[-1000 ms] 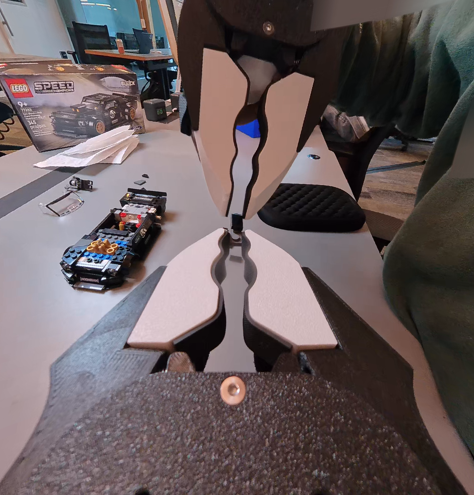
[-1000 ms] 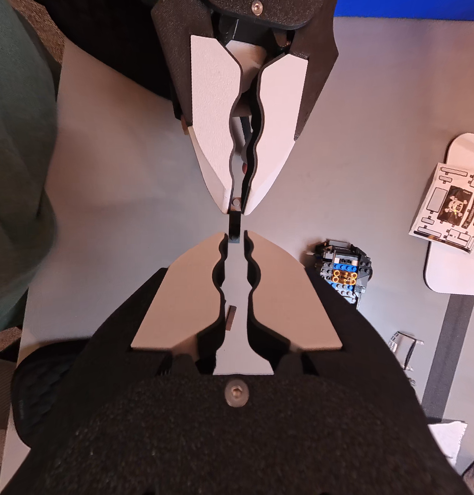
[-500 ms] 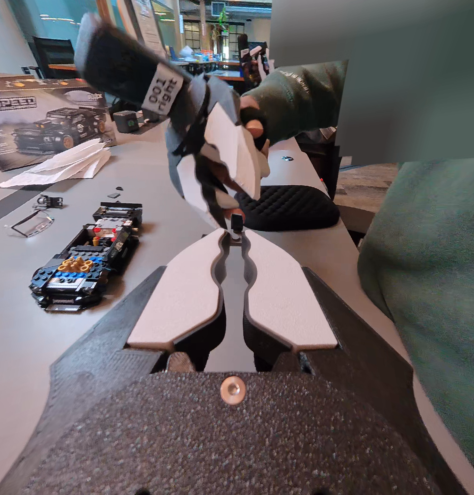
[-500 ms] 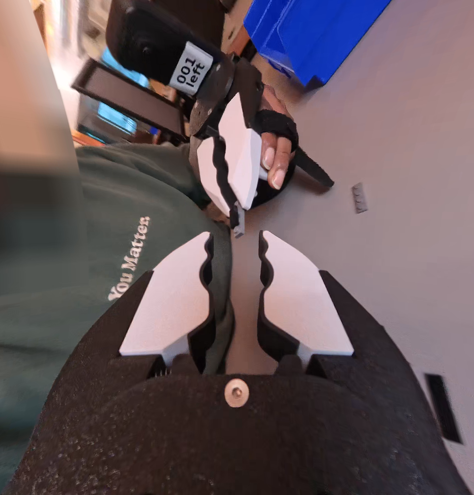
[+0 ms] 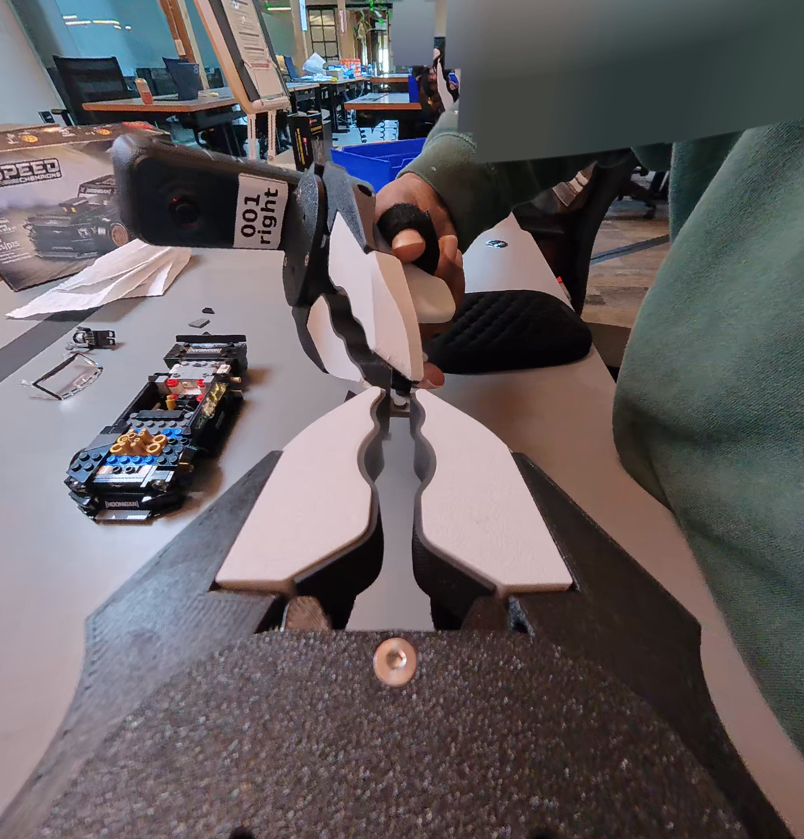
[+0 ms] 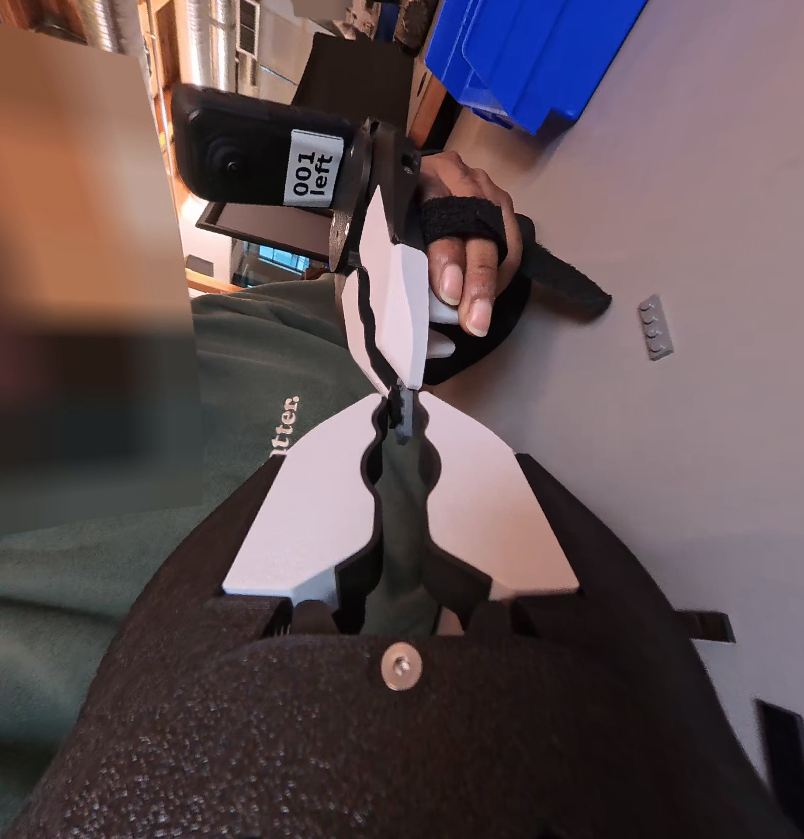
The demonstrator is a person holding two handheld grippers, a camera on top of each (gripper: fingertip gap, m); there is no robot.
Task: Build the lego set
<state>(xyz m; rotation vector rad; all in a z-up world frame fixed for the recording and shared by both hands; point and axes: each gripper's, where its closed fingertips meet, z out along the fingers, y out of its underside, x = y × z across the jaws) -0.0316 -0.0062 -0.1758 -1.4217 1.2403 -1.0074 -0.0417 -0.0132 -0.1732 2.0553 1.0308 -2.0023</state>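
While both claws meet tip to tip above the table [image 5: 504, 408], the left claw [image 5: 398, 402] is closed on a small dark piece [image 6: 404, 415], and the right claw [image 6: 400, 404] is nearly closed around the same piece, though firm contact cannot be confirmed. Risk, as judged: the piece is tiny and pinched only at the tips, so a skewed push or early release could twist it free and drop it. Well left of the left claw lies the half-built car [image 5: 157, 436]; a grey plate [image 6: 656, 333] lies apart to the right of the right claw, and nothing obstructs.
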